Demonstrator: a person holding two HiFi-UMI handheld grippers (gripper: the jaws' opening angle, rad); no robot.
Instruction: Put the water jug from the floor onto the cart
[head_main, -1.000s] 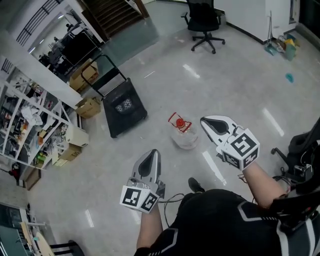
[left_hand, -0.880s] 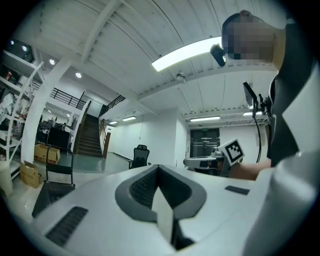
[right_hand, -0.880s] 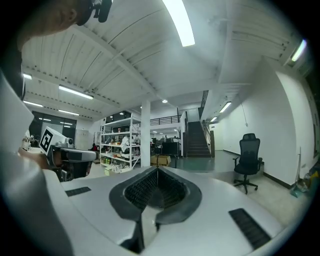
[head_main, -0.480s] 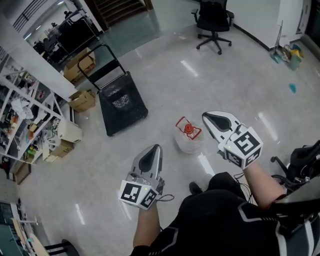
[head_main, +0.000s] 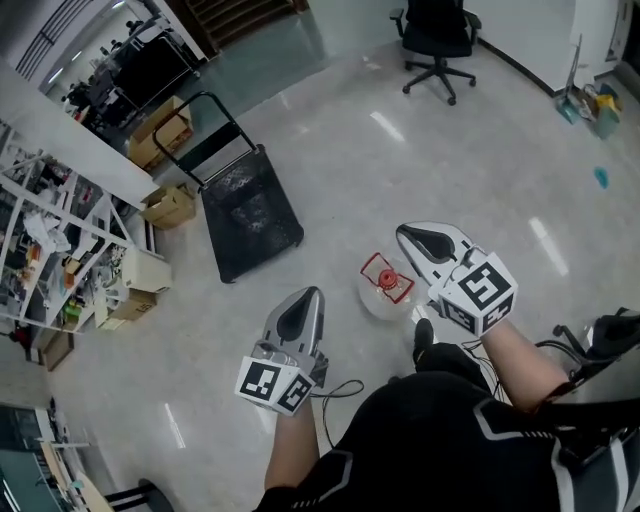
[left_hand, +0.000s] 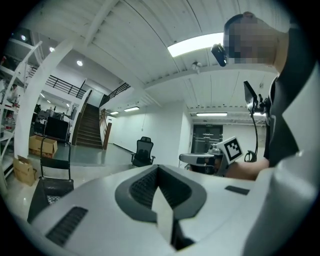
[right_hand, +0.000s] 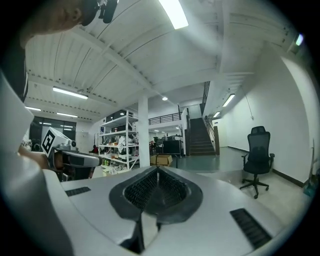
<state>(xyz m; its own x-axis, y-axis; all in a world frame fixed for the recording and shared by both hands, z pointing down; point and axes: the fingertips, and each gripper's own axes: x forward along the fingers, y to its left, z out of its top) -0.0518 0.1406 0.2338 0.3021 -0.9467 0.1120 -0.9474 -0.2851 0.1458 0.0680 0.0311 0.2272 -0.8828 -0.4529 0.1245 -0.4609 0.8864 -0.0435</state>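
Note:
The clear water jug (head_main: 384, 290) with a red cap and red handle stands on the floor just ahead of the person's feet. My right gripper (head_main: 422, 242) hovers directly right of it, jaws shut and empty. My left gripper (head_main: 300, 318) is held well to the jug's left, also shut with nothing in it. The black platform cart (head_main: 248, 214) with its upright handle stands on the floor further ahead and to the left. In the left gripper view the cart (left_hand: 47, 187) shows at the lower left, beyond the left gripper (left_hand: 159, 172). The right gripper (right_hand: 159, 175) points level into the room.
White shelving (head_main: 45, 260) packed with items and cardboard boxes (head_main: 168, 203) line the left side. A black office chair (head_main: 438, 40) stands at the far back. The person's shoe (head_main: 424, 335) is close beside the jug. A glass partition and stairs lie beyond the cart.
The person has walked forward: the jug and the cart now sit nearer and lower in the head view. Both grippers moved along with the body and stayed shut.

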